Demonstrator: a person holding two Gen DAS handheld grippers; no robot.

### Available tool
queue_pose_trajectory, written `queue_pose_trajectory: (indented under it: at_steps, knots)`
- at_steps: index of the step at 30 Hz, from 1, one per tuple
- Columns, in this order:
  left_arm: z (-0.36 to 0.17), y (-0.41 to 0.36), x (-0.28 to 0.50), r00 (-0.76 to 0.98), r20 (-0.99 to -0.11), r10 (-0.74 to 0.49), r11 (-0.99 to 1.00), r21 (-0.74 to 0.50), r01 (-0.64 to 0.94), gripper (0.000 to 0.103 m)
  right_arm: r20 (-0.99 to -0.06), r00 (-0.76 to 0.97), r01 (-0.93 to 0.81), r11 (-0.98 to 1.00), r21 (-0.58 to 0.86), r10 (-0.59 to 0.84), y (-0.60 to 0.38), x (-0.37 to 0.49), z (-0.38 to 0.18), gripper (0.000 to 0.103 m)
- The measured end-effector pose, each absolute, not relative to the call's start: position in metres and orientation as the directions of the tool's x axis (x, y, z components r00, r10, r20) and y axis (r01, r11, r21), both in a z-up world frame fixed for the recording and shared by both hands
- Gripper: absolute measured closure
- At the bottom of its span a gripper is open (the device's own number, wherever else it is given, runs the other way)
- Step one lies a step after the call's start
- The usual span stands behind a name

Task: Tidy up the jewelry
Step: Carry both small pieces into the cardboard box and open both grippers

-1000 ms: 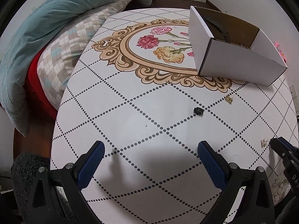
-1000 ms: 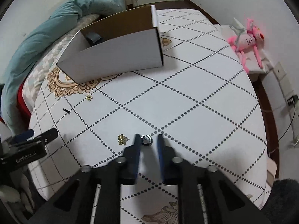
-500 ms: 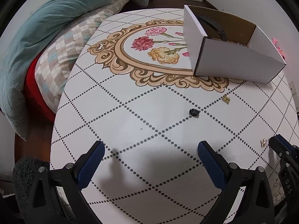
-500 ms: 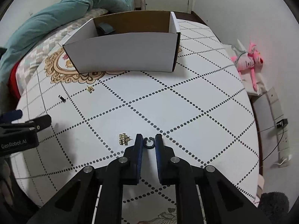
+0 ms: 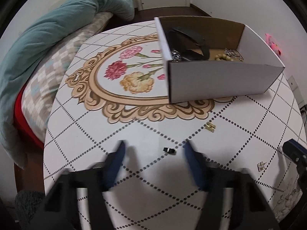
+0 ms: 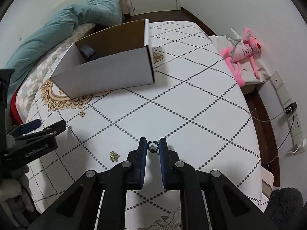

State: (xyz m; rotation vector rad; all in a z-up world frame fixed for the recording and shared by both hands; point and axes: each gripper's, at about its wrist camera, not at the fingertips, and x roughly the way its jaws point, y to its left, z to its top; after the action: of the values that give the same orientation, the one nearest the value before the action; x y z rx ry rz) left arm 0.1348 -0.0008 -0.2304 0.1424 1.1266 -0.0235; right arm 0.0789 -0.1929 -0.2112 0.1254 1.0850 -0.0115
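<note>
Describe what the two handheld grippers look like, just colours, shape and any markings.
Both look alike. The right gripper has a black angular frame with triangular cut-outs, silver round pivot bolts, and two flat fingers lined with blue ribbed pads. The left gripper shows the same black body and blue pads, blurred here; seen from the right wrist, raised lettering runs along its side. No cables or sleeves are visible.

A small black open ring (image 6: 152, 146) is pinched between the right tongs (image 6: 153, 147), near the tabletop's (image 6: 191, 103) near edge. Left of it lies a gold clip (image 6: 114, 156) — flat on the tabletop. A smaller gold piece (image 6: 82, 113) lies close to the white box's (image 6: 107, 76) front wall. A tiny black piece (image 5: 169, 150) lies toward the near edge. Inside the box: a black band (image 5: 190, 38), silver and beaded items (image 5: 226, 54).
</note>
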Motion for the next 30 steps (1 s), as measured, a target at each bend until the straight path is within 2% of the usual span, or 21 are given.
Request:
queue_pose_trajectory:
  at_steps: [4,5,16,22,26,30]
  knots:
    - [-0.230,-0.002,0.134,0.436,-0.900,0.017,0.991,0.073,0.111,0.090,-0.881,0.471,0.081,0.991,0.104,0.054,-0.197,0.081,-0.210,0.089]
    - [-0.230,-0.003,0.133,0.436,-0.900,0.009,0.991,0.067,0.117,0.092,-0.880,0.472,0.082,0.991,0.105,0.054,-0.197,0.081,-0.209,0.089]
    - [-0.219,-0.006,0.122,0.440,-0.897,-0.045,0.994,0.004,0.109,0.093,-0.860,0.504,0.076,0.988,0.137,0.081,-0.196,0.081,-0.193,0.089]
    - [-0.164,-0.019,0.127,0.489,-0.859,-0.153,0.984,-0.088,0.152,0.093,-0.827,0.541,0.035,0.978,0.206,0.155,-0.189,0.089,-0.160,0.089]
    - [-0.129,-0.025,0.160,0.479,-0.843,-0.246,0.968,-0.184,0.172,0.093,-0.798,0.558,-0.006,0.962,0.273,0.229,-0.187,0.111,-0.133,0.089]
    - [-0.122,-0.026,0.200,0.437,-0.856,-0.277,0.959,-0.223,0.172,0.093,-0.783,0.556,-0.037,0.950,0.311,0.278,-0.188,0.157,-0.115,0.089]
